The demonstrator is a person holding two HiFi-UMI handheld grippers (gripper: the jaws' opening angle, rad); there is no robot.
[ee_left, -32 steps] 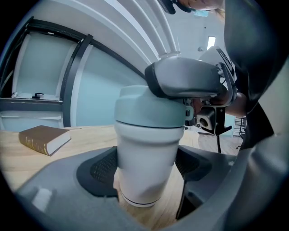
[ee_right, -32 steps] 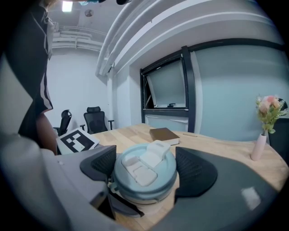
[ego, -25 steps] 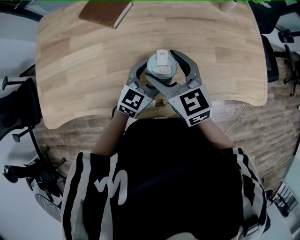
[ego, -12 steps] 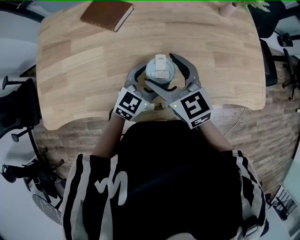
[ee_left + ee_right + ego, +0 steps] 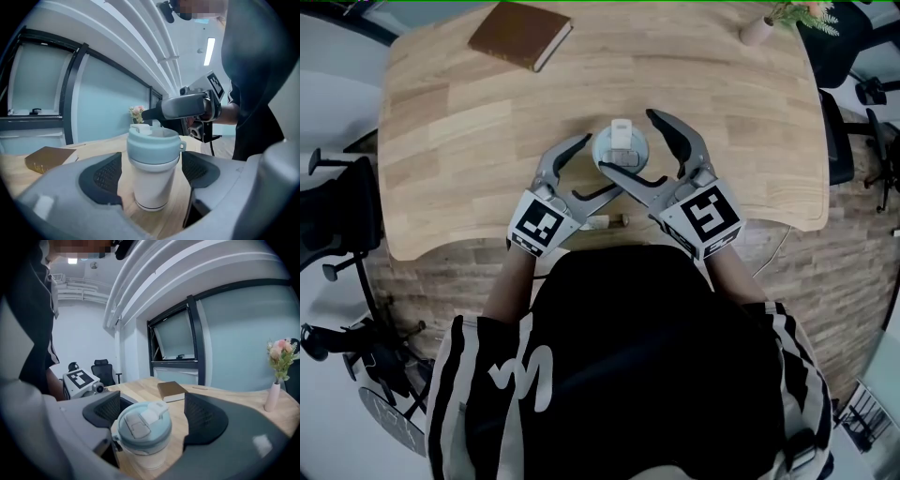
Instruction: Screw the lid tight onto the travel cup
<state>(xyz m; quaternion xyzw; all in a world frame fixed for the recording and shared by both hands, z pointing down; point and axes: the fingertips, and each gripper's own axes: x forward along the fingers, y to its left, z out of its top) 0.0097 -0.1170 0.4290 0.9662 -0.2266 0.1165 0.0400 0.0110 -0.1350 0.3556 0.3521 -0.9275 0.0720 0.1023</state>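
Note:
A white travel cup with a pale blue lid stands upright on the wooden table. In the left gripper view its body sits between the pads of my left gripper, with a gap on each side. My left gripper is open beside the cup's left. The right gripper straddles the cup at lid height. Its pads stand clear of the lid, so it is open too.
A brown book lies at the table's far left. A small vase of flowers stands at the far right corner. Office chairs flank the table, whose near edge runs just below the grippers.
Both grippers have risen. The left gripper has drawn away to the left, so its fingers no longer hug the cup. The cup has stayed in place.

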